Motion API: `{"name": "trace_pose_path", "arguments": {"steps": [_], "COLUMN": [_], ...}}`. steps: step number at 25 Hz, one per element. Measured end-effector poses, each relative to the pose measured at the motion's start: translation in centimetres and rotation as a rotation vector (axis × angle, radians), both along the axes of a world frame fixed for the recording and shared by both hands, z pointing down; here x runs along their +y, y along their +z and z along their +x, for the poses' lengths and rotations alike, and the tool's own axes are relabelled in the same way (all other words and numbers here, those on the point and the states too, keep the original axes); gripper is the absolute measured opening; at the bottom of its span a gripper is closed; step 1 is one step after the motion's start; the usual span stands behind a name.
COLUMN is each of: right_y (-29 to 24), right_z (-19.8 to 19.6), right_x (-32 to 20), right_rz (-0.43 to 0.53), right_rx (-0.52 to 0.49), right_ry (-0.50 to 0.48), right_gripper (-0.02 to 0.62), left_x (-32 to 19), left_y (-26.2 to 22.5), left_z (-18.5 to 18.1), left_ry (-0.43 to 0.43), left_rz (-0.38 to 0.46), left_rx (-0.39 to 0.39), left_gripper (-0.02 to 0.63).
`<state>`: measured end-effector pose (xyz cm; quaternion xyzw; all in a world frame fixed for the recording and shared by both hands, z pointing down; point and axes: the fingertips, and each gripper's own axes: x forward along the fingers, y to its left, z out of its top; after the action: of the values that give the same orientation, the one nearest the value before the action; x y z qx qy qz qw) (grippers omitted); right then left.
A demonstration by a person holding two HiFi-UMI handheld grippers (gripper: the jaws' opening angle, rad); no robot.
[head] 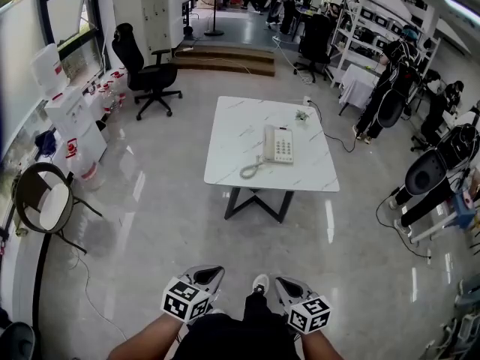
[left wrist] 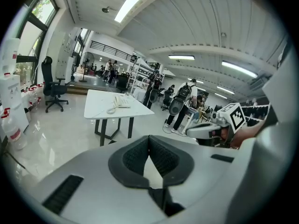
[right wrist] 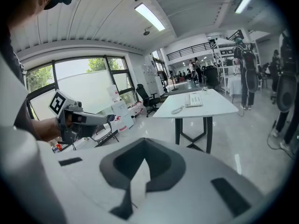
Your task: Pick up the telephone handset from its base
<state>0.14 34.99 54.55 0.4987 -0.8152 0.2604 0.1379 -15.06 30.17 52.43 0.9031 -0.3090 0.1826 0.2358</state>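
Lying on its base [head: 283, 145] on the table [head: 232, 152] at twelve o'clock, the telephone handset [head: 268, 143] is well apart from the left gripper [head: 210, 274] and right gripper [head: 283, 282], both clenched empty; arriving unopened could knock it askew.

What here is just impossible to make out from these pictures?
- Telephone keys: too small to read in any view.
- Small item at the table's far edge, head view: too small to identify.
- Person's arms, head view: cut off by the bottom edge.
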Motion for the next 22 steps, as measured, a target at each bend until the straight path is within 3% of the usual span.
{"name": "trace_pose_path", "arguments": {"steps": [9,22], "right_y": [-0.8,-2.6], "right_z": [1.7,8.8], "right_x": [-6.1,-17.0], "right_rz": [0.033,0.071], "right_rx": [-0.015,-0.028], "right_ry": [-0.017,-0.036], "right_gripper": [0.0,0.0], "left_x": [-4.7,-15.5], "left_y": [-0.3,-2.2], "left_z": [2.2,10.5], "left_ry": [-0.015,-0.005], "left_rz": [0.005,0.046], "left_rx": [-0.001,-0.008], "left_gripper": [0.002,0.002]}}
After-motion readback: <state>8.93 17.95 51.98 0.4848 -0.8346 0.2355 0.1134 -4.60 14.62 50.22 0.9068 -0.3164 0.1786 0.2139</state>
